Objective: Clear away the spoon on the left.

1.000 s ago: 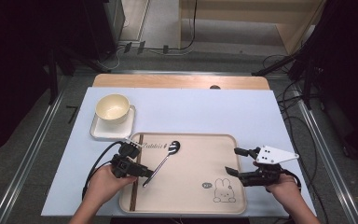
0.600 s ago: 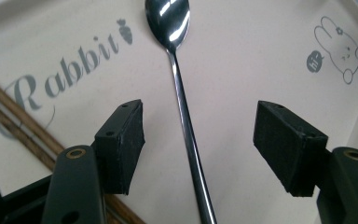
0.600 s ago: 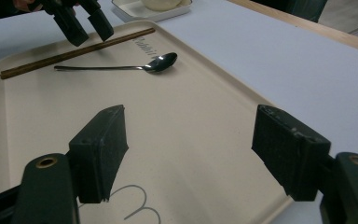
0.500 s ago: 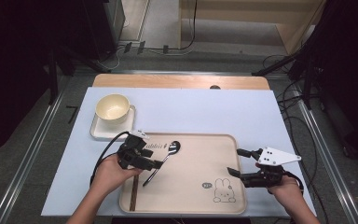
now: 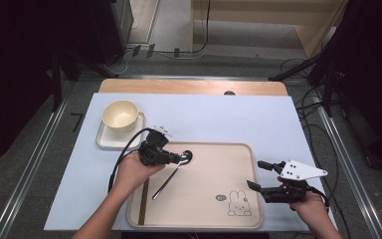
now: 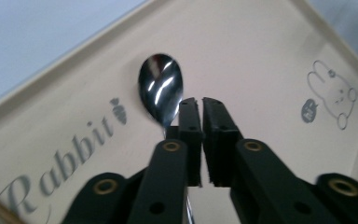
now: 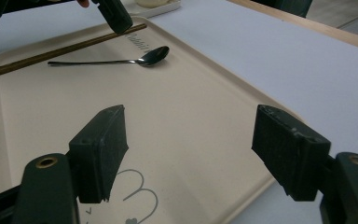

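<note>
Jaws of our left gripper (image 6: 200,109) are nearly closed just beside the spoon (image 5: 171,175) neck, having moved right from the tray (image 5: 206,216) edge at frame centre; our right gripper (image 7: 193,154) stays spread at lower right.

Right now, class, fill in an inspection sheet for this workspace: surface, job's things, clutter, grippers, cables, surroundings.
Surface: pale blue table top, with a wooden strip along its far edge.
Job's things: beige rabbit tray; spoon and a brown stick lying in it; bowl on a square plate beyond the tray's left corner.
Clutter: nothing seen.
Grippers: left gripper over the spoon's neck, fingers almost together, no grip evident; right gripper open at the tray's right edge, holding nothing.
Cables: black cable looping from the left gripper; more on the floor.
Surroundings: dark, with metal rails along both sides of the table.
</note>
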The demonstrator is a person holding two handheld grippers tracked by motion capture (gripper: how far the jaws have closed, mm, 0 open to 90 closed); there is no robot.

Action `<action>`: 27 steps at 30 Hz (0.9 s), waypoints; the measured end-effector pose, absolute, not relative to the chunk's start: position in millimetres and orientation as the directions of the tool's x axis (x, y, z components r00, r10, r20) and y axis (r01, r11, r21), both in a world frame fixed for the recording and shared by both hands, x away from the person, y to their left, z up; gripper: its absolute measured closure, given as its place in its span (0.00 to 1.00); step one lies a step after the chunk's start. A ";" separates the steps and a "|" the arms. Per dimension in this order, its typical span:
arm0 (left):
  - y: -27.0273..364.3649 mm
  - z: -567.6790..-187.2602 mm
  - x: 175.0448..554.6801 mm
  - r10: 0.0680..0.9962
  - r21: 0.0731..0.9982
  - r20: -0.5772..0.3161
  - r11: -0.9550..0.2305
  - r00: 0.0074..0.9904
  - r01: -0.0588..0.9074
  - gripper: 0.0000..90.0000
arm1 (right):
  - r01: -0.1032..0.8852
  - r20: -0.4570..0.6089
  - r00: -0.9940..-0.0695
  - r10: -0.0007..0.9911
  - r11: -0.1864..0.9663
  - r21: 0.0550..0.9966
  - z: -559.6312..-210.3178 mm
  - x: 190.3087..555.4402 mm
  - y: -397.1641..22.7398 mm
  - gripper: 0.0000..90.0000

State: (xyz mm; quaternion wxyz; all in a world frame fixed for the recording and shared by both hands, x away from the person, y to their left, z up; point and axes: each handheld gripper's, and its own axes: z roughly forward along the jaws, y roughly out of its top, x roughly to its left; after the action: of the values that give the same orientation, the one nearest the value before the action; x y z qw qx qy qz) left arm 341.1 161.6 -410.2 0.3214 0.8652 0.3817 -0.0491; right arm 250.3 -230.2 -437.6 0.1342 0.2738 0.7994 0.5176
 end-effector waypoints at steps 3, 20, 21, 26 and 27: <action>156.0 -414.4 345.8 0.623 0.501 -0.342 -0.512 0.703 0.698 1.00 | 0.298 0.067 -0.812 0.580 0.314 0.901 -437.5 249.4 -231.5 0.29; 141.3 -448.2 353.5 0.629 0.422 -0.343 -0.560 0.698 0.713 1.00 | 0.293 0.063 -0.815 0.576 0.316 0.902 -436.6 246.5 -232.4 0.29; 141.7 -449.5 353.7 0.627 0.424 -0.346 -0.559 0.698 0.713 1.00 | 0.294 0.064 -0.815 0.576 0.316 0.902 -436.6 246.5 -232.4 0.29; 145.6 -449.0 353.5 0.637 0.424 -0.340 -0.553 0.692 0.717 1.00 | 0.298 0.066 -0.813 0.578 0.317 0.900 -436.9 246.9 -232.7 0.29; 146.3 -449.0 353.4 0.638 0.424 -0.344 -0.549 0.689 0.720 1.00 | 0.298 0.066 -0.814 0.578 0.317 0.901 -436.8 247.0 -232.9 0.29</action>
State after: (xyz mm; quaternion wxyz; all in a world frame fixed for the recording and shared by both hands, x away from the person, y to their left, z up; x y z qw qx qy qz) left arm 353.4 146.3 -449.0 0.2747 0.8769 0.3872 -0.0748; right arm 247.0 -232.9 -436.8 0.1354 0.2736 0.8000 0.5165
